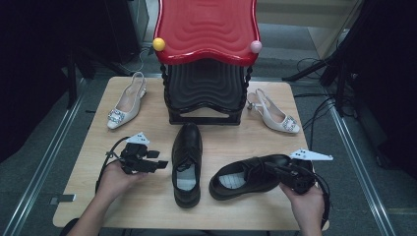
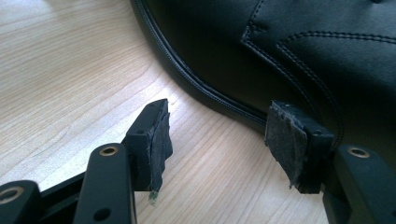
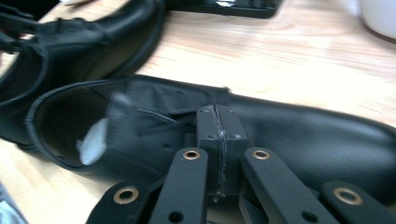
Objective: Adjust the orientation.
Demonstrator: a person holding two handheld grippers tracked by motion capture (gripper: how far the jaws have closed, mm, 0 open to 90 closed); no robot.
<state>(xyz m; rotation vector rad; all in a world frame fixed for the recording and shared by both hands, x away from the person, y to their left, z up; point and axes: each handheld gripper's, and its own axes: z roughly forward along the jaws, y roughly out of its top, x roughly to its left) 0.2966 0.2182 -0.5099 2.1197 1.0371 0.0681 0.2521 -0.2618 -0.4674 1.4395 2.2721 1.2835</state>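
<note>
Right tongs (image 1: 275,168), pinched together, rest on the tilted black leather shoe (image 1: 246,177) lying on the worktop (image 1: 88,196); whether they grip it is unclear. Left tongs (image 1: 160,165) gape beside its upright mate (image 1: 187,162), likely poised to straighten the pair.

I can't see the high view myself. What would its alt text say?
A person's two hands hold grippers over a wooden table: the right gripper pinches a black shoe lying sideways, the left gripper is open beside an upright black shoe. Behind stand a red-topped rack and two white heels.
</note>
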